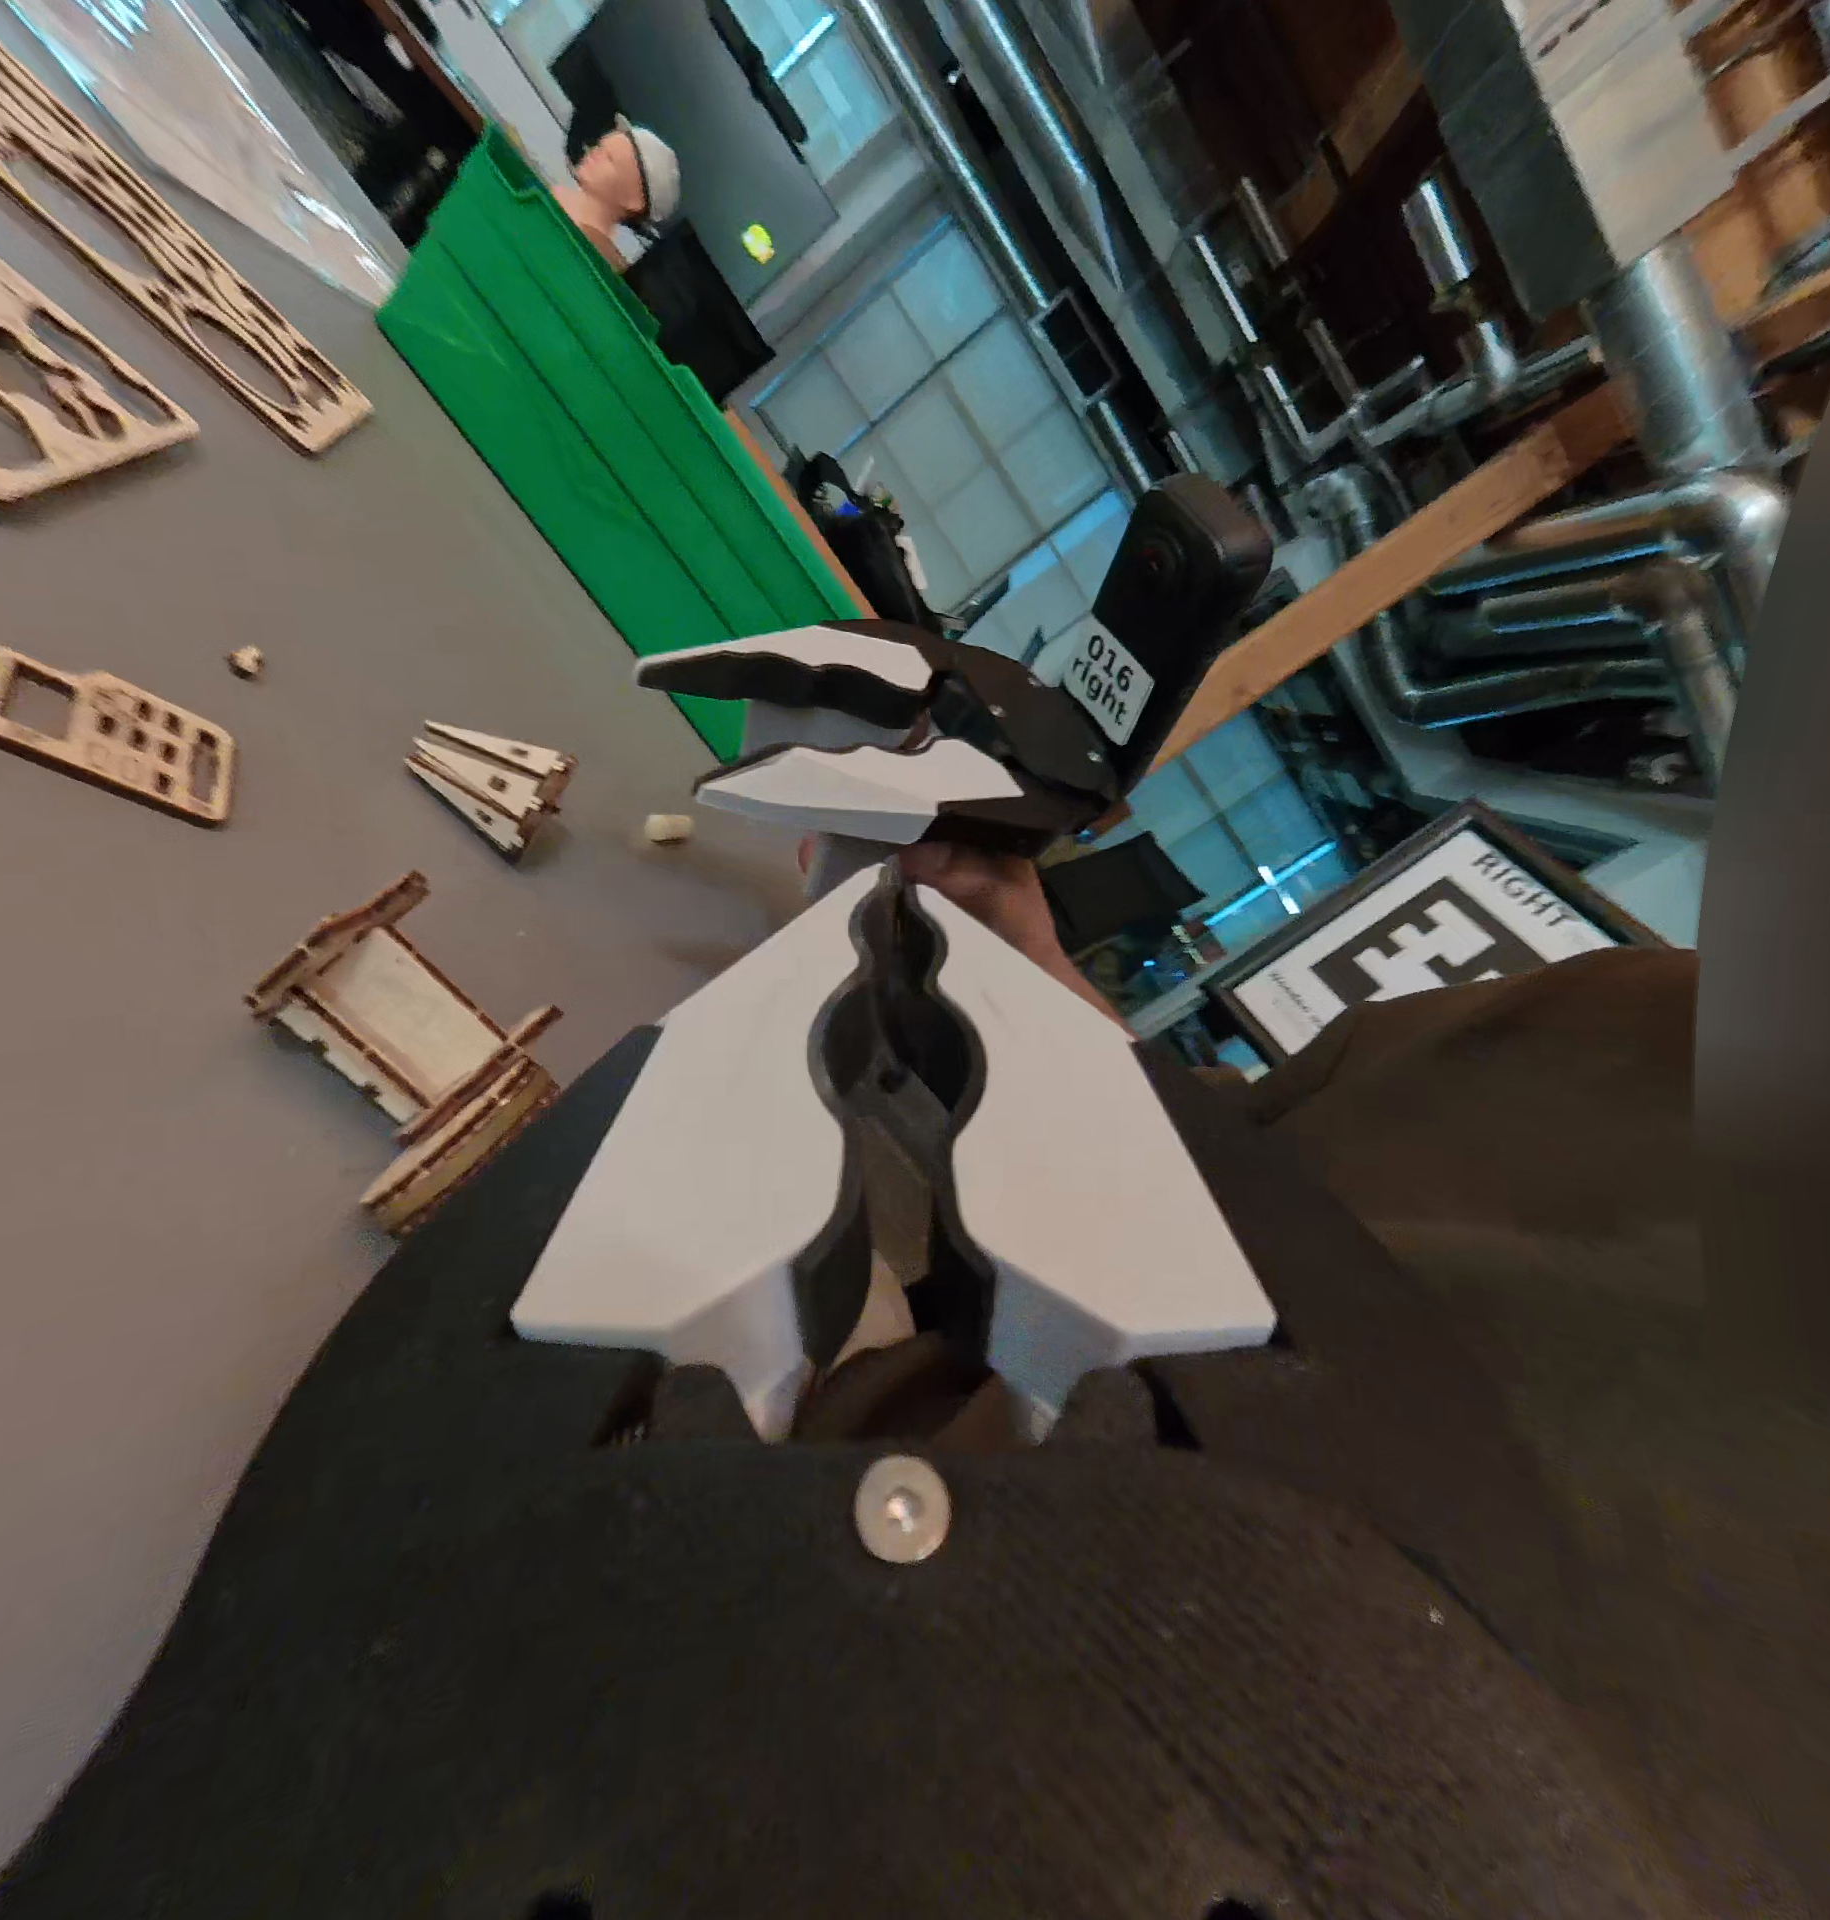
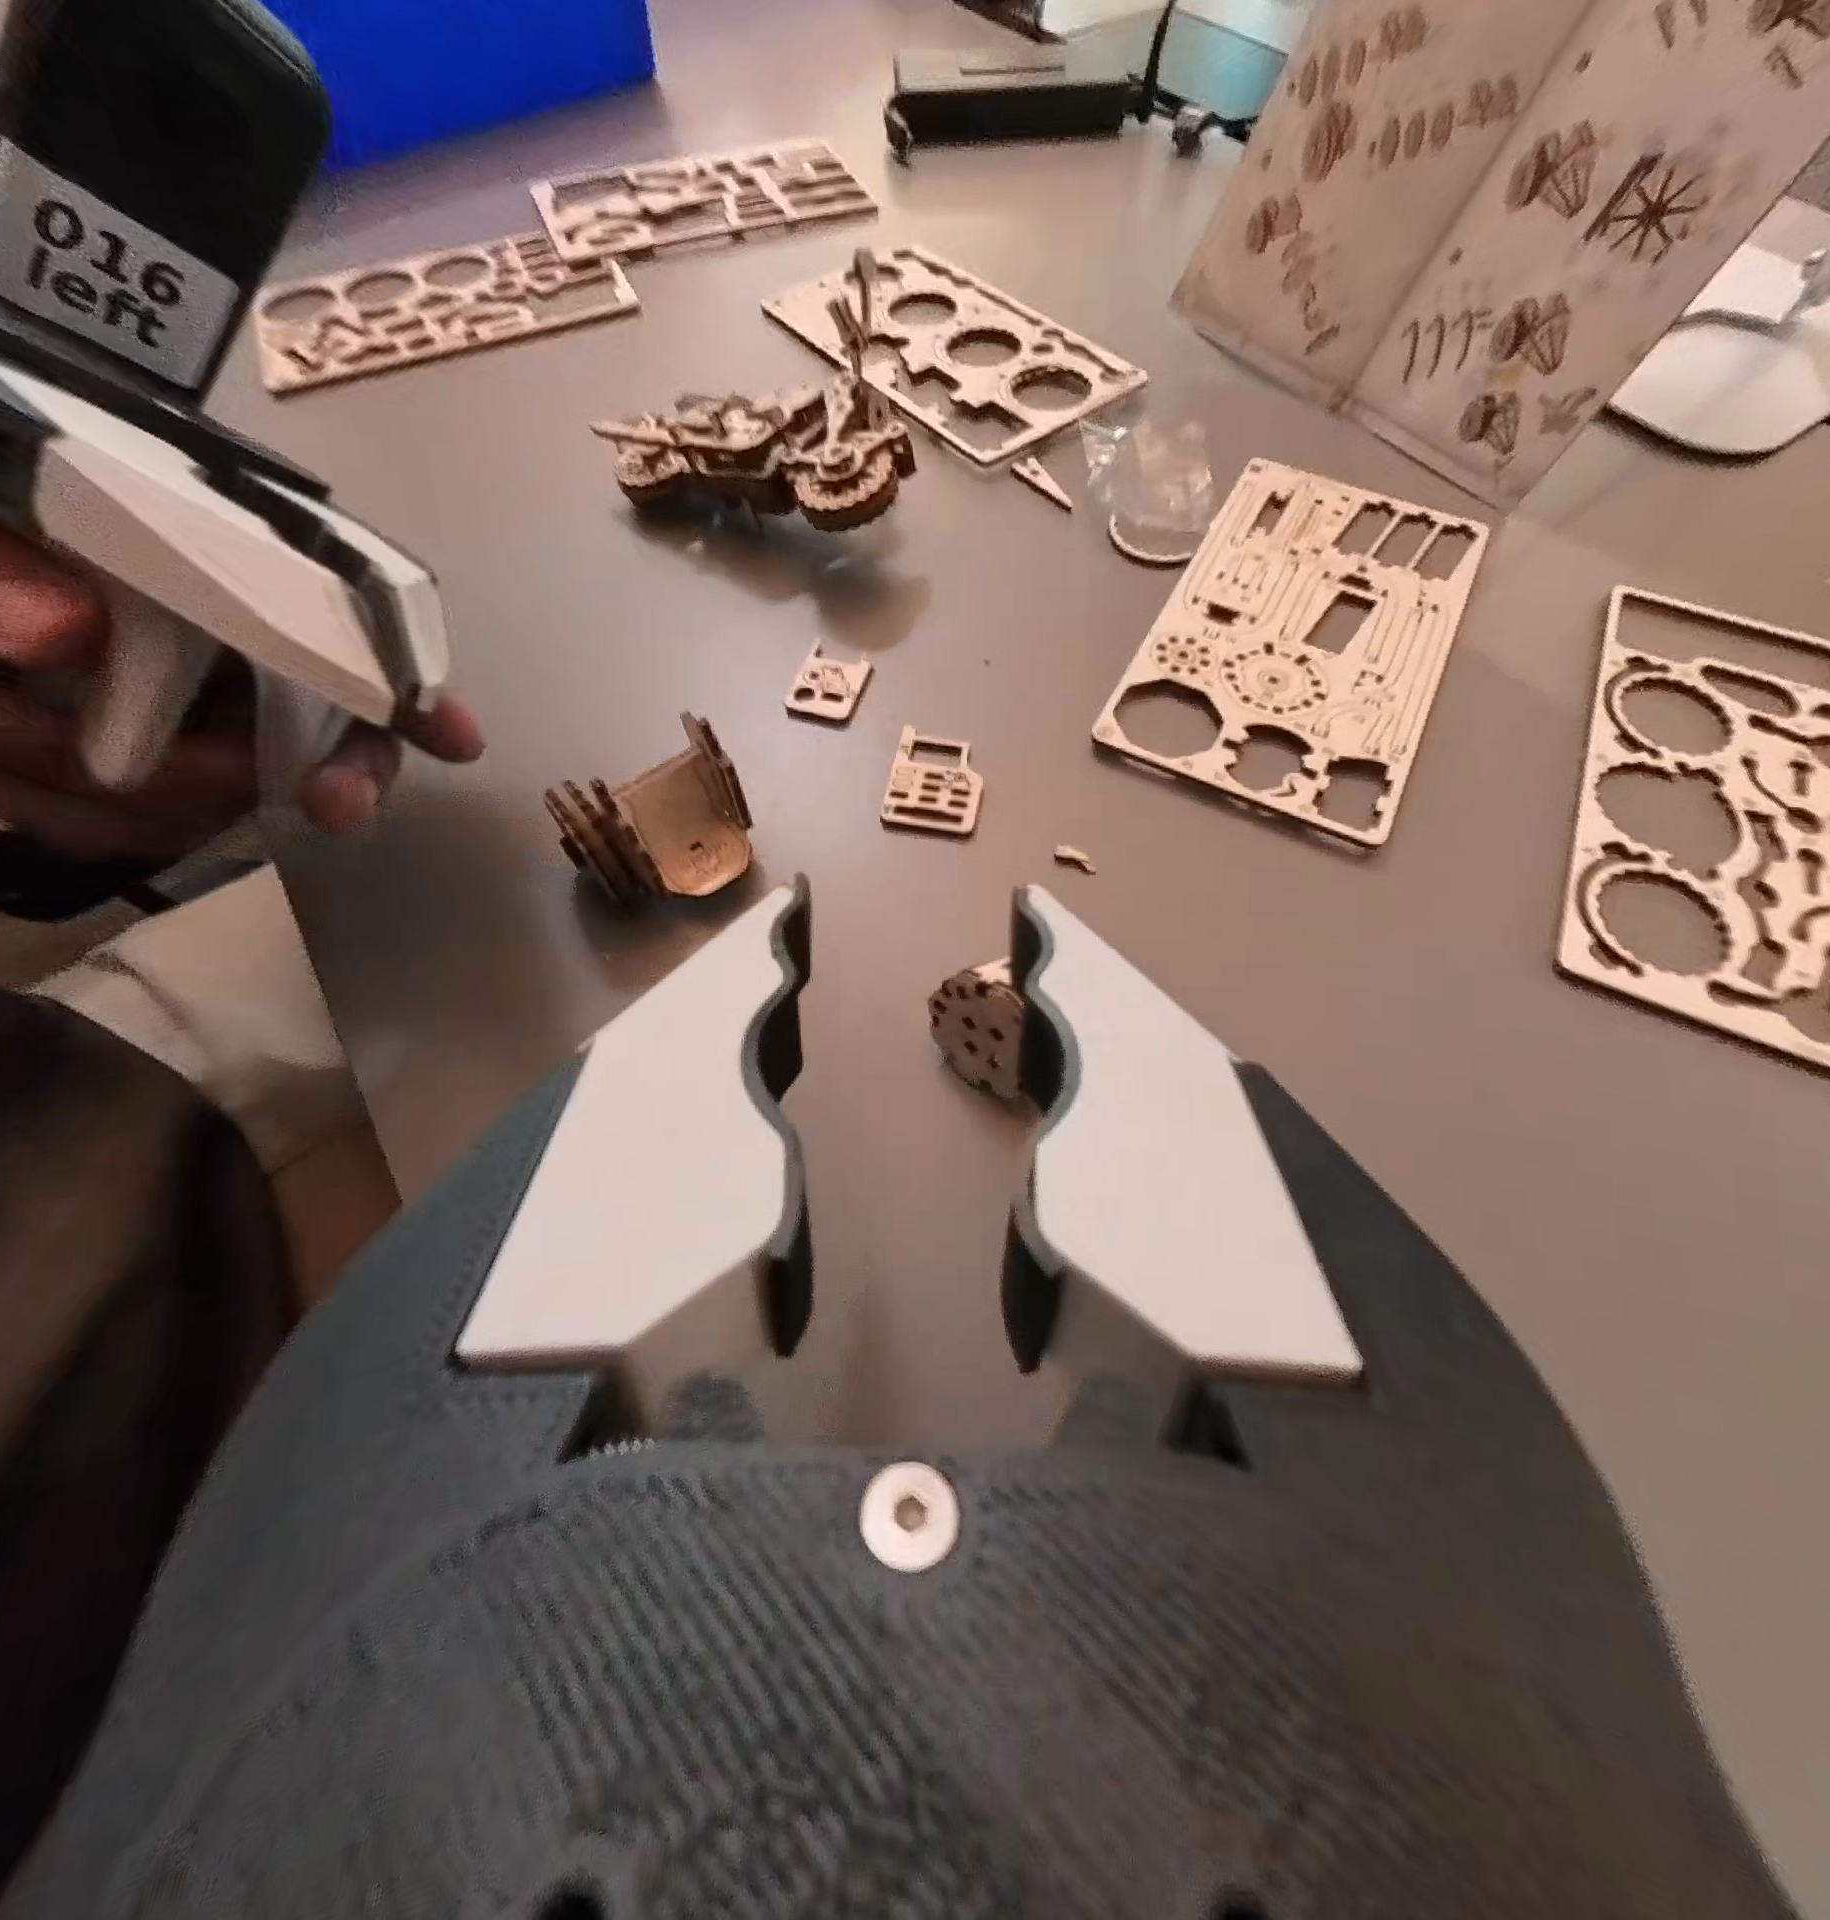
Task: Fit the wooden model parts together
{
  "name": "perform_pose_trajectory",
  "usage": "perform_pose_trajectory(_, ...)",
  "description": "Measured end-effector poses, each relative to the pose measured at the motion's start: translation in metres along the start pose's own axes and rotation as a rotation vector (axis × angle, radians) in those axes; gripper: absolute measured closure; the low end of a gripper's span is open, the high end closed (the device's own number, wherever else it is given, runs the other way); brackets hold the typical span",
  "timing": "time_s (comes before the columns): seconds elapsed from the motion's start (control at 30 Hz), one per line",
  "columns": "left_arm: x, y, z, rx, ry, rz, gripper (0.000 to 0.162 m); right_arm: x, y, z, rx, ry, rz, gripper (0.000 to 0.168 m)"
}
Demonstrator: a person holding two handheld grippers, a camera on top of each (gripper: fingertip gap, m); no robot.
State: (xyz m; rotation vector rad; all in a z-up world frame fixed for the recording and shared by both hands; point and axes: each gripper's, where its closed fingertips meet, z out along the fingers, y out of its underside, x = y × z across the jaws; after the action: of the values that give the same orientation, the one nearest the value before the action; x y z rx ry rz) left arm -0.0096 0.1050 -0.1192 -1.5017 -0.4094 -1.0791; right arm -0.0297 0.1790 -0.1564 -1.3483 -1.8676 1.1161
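1. The grey table (image 2: 1306, 1195) carried everything — laser-cut wooden sheets, loose parts and half-built pieces.
2. A green bin (image 1: 589, 416) stood at the table's far edge in the left wrist view.
3. Punched-out wooden sheets (image 2: 1295, 655) lay spread over the far and right side of the table.
4. The left claw (image 1: 895, 894) was clenched, its white fingers pressed together with nothing wooden visible between them; it was held off the table.
5. The right claw (image 2: 911, 935) was released, fingers well apart, hovering low over the table.
6. A partly built wooden motorcycle (image 2: 755, 457) stood beyond the loose parts.
7. A curved wooden sub-assembly (image 2: 651, 831) lay just left of the right claw's tips.
8. A small round wooden gear piece (image 2: 978, 1029) sat on the table between the right claw's fingers — close against the right-hand one.
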Motion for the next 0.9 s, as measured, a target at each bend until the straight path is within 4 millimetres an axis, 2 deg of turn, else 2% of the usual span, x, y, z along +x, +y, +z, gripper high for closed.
perform_pose_trajectory(0.03, 0.0, -0.001, -0.001, -0.005, -0.019, 0.031, 0.162, -0.001, -0.002, 0.0, 0.005, -0.015, 0.007, 0.132)
perform_pose_trajectory(0.1, -0.004, -0.006, -0.004, -0.009, -0.092, 0.123, 0.162, -0.005, -0.003, 0.005, -0.002, -0.047, 0.001, 0.134)
perform_pose_trajectory(0.2, -0.021, -0.019, -0.013, 0.03, -0.269, 0.263, 0.162, -0.005, -0.008, 0.014, -0.005, -0.041, -0.021, 0.132)
perform_pose_trajectory(0.27, -0.031, -0.031, -0.023, 0.077, -0.358, 0.286, 0.162, -0.009, -0.014, 0.018, 0.009, -0.058, -0.009, 0.131)
perform_pose_trajectory(0.33, -0.038, -0.046, -0.036, 0.156, -0.423, 0.271, 0.162, -0.01, -0.023, 0.021, 0.036, -0.064, 0.009, 0.139)
perform_pose_trajectory(0.4, -0.043, -0.057, -0.048, 0.212, -0.452, 0.255, 0.162, -0.002, -0.032, 0.021, 0.066, -0.034, -0.021, 0.141)
perform_pose_trajectory(0.5, -0.049, -0.064, -0.059, 0.242, -0.452, 0.224, 0.162, 0.028, -0.04, 0.016, 0.074, 0.09, -0.106, 0.141)
perform_pose_trajectory(0.53, -0.051, -0.066, -0.061, 0.249, -0.449, 0.21, 0.162, 0.033, -0.043, 0.016, 0.091, 0.096, -0.113, 0.136)
perform_pose_trajectory(0.57, -0.055, -0.067, -0.063, 0.253, -0.46, 0.193, 0.162, 0.035, -0.043, 0.021, 0.086, 0.076, -0.114, 0.119)
perform_pose_trajectory(0.6, -0.059, -0.067, -0.065, 0.242, -0.474, 0.182, 0.162, 0.038, -0.035, 0.029, 0.031, 0.067, -0.11, 0.104)
perform_pose_trajectory(0.67, -0.068, -0.064, -0.065, 0.202, -0.503, 0.186, 0.162, 0.047, -0.022, 0.048, -0.078, 0.082, -0.1, 0.084)
perform_pose_trajectory(0.7, -0.072, -0.064, -0.066, 0.192, -0.522, 0.193, 0.162, 0.052, -0.023, 0.055, -0.081, 0.093, -0.072, 0.08)
perform_pose_trajectory(0.73, -0.075, -0.065, -0.066, 0.186, -0.529, 0.198, 0.162, 0.058, -0.028, 0.062, -0.06, 0.092, -0.014, 0.084)
perform_pose_trajectory(0.8, -0.078, -0.068, -0.066, 0.187, -0.531, 0.202, 0.162, 0.066, -0.042, 0.076, -0.019, 0.009, 0.141, 0.08)
perform_pose_trajectory(0.83, -0.079, -0.071, -0.066, 0.193, -0.528, 0.204, 0.162, 0.074, -0.043, 0.085, -0.039, -0.018, 0.201, 0.08)
perform_pose_trajectory(0.9, -0.079, -0.074, -0.067, 0.203, -0.52, 0.202, 0.162, 0.095, -0.033, 0.104, -0.139, 0.015, 0.211, 0.08)
